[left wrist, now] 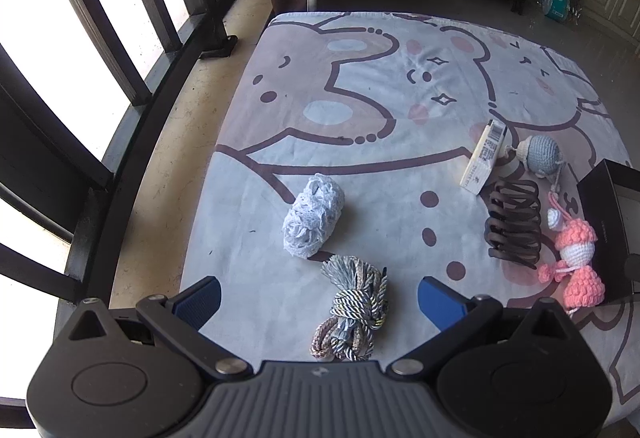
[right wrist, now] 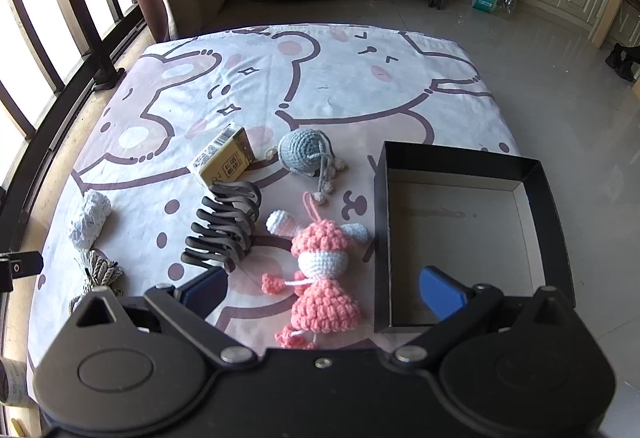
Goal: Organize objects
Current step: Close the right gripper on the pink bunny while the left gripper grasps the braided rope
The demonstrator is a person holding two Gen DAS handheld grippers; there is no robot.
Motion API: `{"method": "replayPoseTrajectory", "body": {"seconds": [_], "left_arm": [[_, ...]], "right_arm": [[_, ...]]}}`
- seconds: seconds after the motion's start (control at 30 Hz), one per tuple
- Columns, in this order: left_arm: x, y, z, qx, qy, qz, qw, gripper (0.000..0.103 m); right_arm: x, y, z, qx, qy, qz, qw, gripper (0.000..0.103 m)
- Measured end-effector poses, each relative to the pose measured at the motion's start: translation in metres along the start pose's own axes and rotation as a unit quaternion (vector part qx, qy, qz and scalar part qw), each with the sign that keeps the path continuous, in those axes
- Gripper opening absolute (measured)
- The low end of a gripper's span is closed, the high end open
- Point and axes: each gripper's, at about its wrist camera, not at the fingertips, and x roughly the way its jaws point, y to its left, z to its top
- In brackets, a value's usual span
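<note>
Here, my left gripper [left wrist: 318, 298] hovers over counter's cartoon-bear cloth [left wrist: 380, 85], fingers spread wide, holding nothing; silver-grey twisted cord bundle [left wrist: 352, 312] lies between them. White lace roll [left wrist: 314, 215] just beyond. My right gripper [right wrist: 324, 292] equally wide, empty, above pink crocheted doll [right wrist: 322, 270]. Black open cardboard box [right wrist: 460, 157] beside doll, empty. Dark brown claw hair clip [right wrist: 224, 230], small yellow-white carton [right wrist: 224, 157], grey-blue crocheted ball [right wrist: 306, 153] near.

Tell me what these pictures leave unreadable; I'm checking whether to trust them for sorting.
- Black box: the left wrist view's right edge cuts it off, so its inside is unseen.
- Cord bundle: right tool body partly covers it in the right wrist view.
- Small carton: print too small to read.
</note>
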Motion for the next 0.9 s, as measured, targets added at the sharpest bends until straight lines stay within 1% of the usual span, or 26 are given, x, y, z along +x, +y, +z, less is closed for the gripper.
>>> {"method": "replayPoseTrajectory", "body": {"seconds": [0.17,0.3,0.47,0.57,0.63,0.7,0.73,0.77,0.8,0.87,0.9], "left_arm": [[0.014,0.006,-0.002,0.011,0.013,-0.022,0.9996,0.103],[0.022,0.004,-0.004,0.033,0.015,-0.028,0.9990,0.103],[0.030,0.000,-0.007,0.056,0.023,-0.046,0.9971,0.103],[0.035,-0.003,-0.008,0.067,0.031,-0.051,0.9960,0.098],[0.038,-0.004,-0.008,0.072,0.037,-0.055,0.9952,0.092],[0.042,-0.006,-0.008,0.074,0.044,-0.058,0.9946,0.088],[0.043,-0.007,-0.008,0.078,0.046,-0.061,0.9940,0.086],[0.045,-0.008,-0.008,0.081,0.049,-0.061,0.9936,0.086],[0.047,-0.009,-0.008,0.084,0.051,-0.061,0.9932,0.085],[0.051,-0.012,-0.009,0.092,0.057,-0.059,0.9924,0.084],[0.053,-0.013,-0.009,0.096,0.060,-0.058,0.9919,0.082]], "right_arm": [[0.004,0.000,0.001,0.012,0.000,0.001,1.000,0.103],[0.008,0.001,0.002,0.017,0.001,0.002,1.000,0.103],[0.012,0.002,0.005,0.020,-0.004,0.021,1.000,0.103],[0.014,0.001,0.008,0.022,-0.012,0.019,1.000,0.103],[0.019,-0.001,0.008,0.022,0.000,0.024,0.999,0.103],[0.023,-0.002,0.008,0.019,0.008,0.019,1.000,0.102],[0.025,-0.003,0.007,0.016,0.007,0.014,1.000,0.098],[0.026,-0.004,0.008,0.016,0.007,0.011,1.000,0.089],[0.027,-0.007,0.008,0.021,0.008,0.015,1.000,0.085],[0.032,-0.015,0.010,0.049,0.021,0.039,0.998,0.065],[0.035,-0.019,0.010,0.063,0.030,0.047,0.996,0.061]]}}
